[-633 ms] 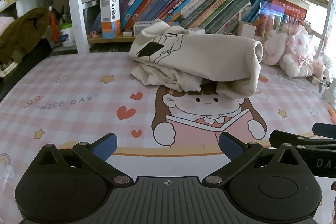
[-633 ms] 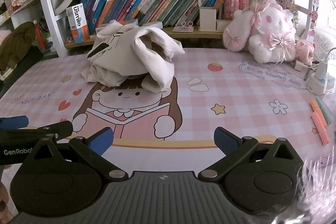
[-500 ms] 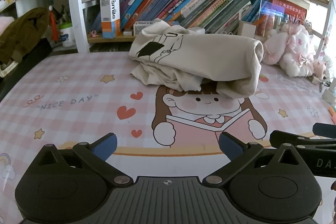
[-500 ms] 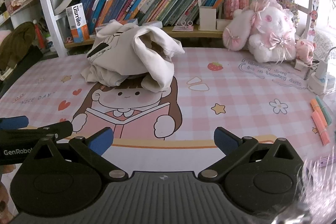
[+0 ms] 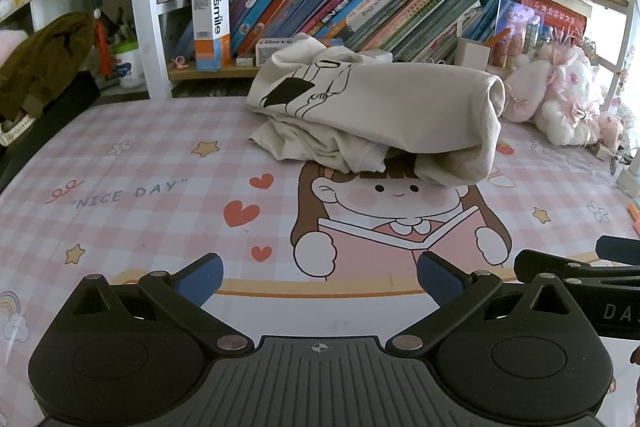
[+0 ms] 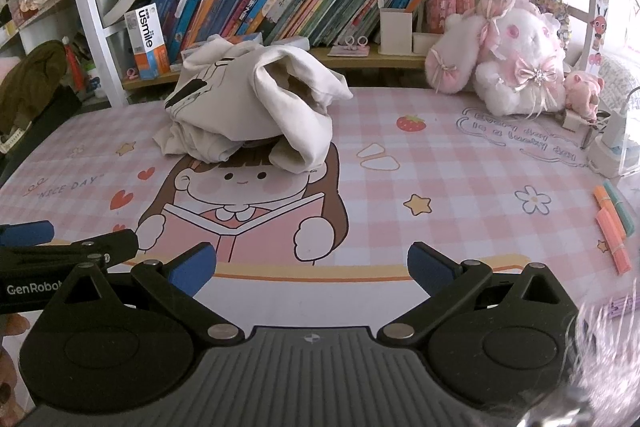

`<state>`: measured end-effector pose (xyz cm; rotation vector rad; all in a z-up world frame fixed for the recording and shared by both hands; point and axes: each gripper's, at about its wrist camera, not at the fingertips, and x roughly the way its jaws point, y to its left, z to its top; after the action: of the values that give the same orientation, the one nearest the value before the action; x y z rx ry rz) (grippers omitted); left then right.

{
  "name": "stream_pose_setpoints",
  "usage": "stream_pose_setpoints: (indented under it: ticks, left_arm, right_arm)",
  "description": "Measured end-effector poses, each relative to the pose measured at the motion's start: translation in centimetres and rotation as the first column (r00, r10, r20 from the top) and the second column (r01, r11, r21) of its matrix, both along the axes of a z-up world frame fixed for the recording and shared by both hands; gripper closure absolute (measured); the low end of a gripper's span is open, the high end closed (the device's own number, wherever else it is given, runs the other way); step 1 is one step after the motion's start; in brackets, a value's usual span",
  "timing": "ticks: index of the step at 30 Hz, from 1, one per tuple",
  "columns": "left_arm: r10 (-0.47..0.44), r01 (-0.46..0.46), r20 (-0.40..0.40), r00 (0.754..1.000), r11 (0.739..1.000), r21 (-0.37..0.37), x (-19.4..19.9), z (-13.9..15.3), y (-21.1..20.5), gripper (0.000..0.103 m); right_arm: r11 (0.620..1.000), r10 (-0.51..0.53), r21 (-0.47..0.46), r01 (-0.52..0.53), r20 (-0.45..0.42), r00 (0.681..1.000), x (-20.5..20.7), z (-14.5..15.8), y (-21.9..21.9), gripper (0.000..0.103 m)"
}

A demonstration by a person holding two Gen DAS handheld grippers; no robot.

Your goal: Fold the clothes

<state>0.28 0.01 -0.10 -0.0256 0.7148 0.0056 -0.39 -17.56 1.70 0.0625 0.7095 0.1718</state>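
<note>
A cream garment with a black line print lies crumpled in a heap (image 5: pixel 376 115) at the back middle of the pink checked mat (image 5: pixel 140 187), seen also from the right wrist (image 6: pixel 256 107). My left gripper (image 5: pixel 318 281) hovers over the mat's near edge, well short of the heap, jaws wide open and empty. My right gripper (image 6: pixel 312 267) stands beside it, equally open with nothing between its blue pads (image 6: pixel 192 267). Each gripper shows at the edge of the other's view.
A bookshelf full of books (image 5: pixel 340 11) runs behind the mat. Pink plush toys (image 6: pixel 508 67) sit at the back right, a white charger (image 6: pixel 612 143) and coloured pens (image 6: pixel 612 227) along the right edge. A dark brown garment (image 5: pixel 44 55) hangs at far left.
</note>
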Motion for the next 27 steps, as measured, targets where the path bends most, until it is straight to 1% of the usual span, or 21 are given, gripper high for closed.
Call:
stream_pose_setpoints:
  ticks: [27]
  left_arm:
    - [0.006, -0.006, -0.006, 1.0, 1.0, 0.003, -0.05, 0.14, 0.17, 0.0]
  right_arm:
    - [1.0, 0.003, 0.003, -0.003, -0.004, 1.0, -0.07, -0.06, 0.11, 0.0]
